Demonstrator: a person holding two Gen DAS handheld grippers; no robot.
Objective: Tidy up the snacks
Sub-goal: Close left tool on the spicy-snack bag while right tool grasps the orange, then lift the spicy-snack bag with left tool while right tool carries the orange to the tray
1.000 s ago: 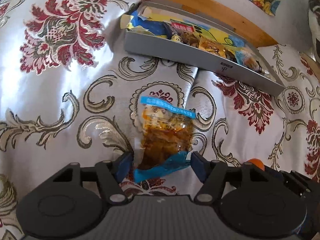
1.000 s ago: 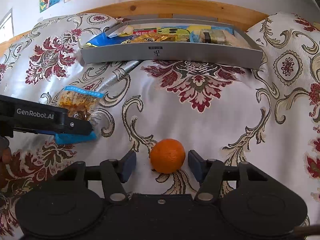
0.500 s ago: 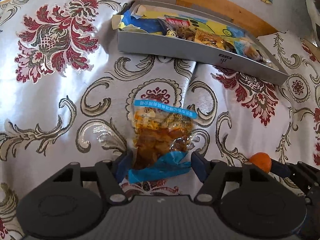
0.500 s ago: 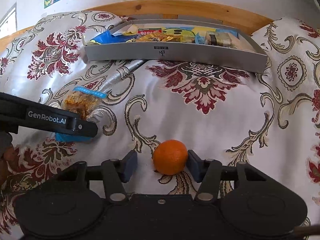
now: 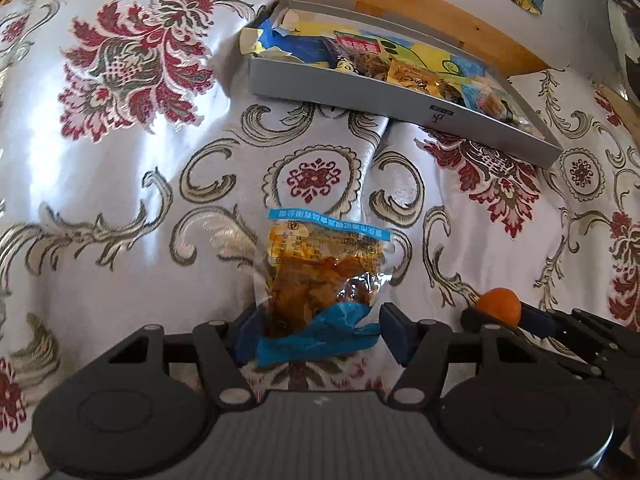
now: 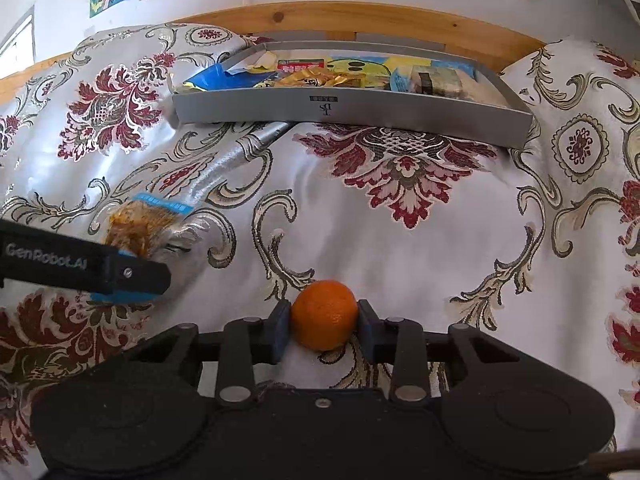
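A clear snack packet [image 5: 320, 272] with blue ends and brown contents lies on the floral bedspread. Its lower blue end sits between the fingers of my left gripper [image 5: 320, 332], which stands open around it. An orange [image 6: 324, 314] rests on the cloth with my right gripper [image 6: 323, 326] shut on it, both pads touching its sides. In the right wrist view the left gripper's finger [image 6: 136, 276] crosses the packet [image 6: 140, 224] at the left. In the left wrist view the orange [image 5: 499, 306] shows at the right, between the right gripper's fingers.
A grey tray [image 6: 360, 108] holding several snack packs lies at the far side of the bed, against the wooden headboard [image 6: 360, 24]. The same tray [image 5: 360, 96] shows at the top of the left wrist view. A fold in the bedspread [image 6: 240, 152] runs from tray to packet.
My right gripper has shut on the orange. The left gripper has drawn back slightly, with the packet still between its open fingers.
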